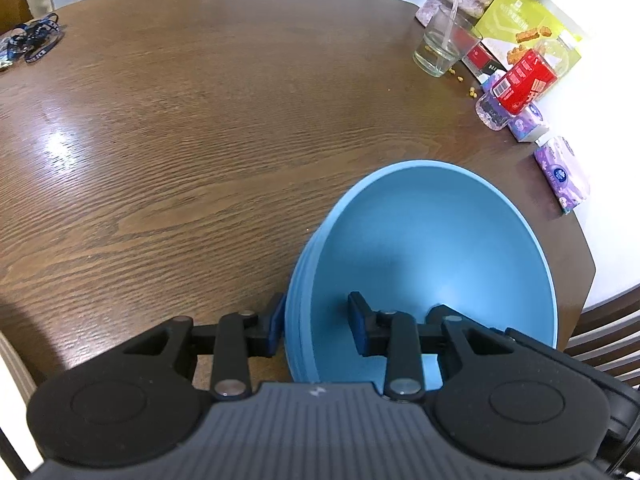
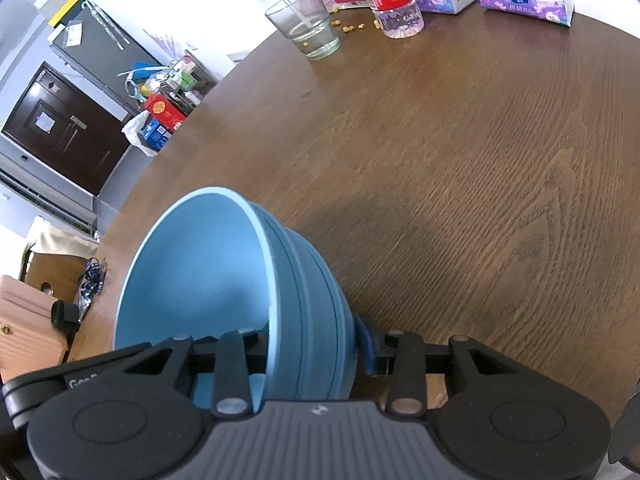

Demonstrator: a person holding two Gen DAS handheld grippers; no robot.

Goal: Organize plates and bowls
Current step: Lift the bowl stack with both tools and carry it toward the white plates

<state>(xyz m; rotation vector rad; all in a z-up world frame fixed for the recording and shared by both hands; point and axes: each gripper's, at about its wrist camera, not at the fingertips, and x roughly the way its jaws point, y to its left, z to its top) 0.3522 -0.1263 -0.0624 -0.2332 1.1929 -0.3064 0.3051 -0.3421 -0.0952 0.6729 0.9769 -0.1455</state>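
A stack of blue bowls (image 1: pixel 432 248) sits nested together, tilted, over the brown wooden table (image 1: pixel 200 140). My left gripper (image 1: pixel 316 330) is shut on the stack's rim, one finger inside the top bowl and one outside. In the right wrist view the same blue bowl stack (image 2: pixel 200 272) shows with ribbed outer walls. My right gripper (image 2: pixel 316 350) is shut on its opposite rim, left finger inside, right finger outside. No plates are in view.
A drinking glass (image 1: pixel 440 46) with a straw, a red-labelled bottle (image 1: pixel 516 88), tissue packs (image 1: pixel 562 174) and a snack box (image 1: pixel 524 28) crowd the table's far right edge. A blue lanyard (image 1: pixel 34 40) lies far left. A chair back (image 1: pixel 600 336) stands at right.
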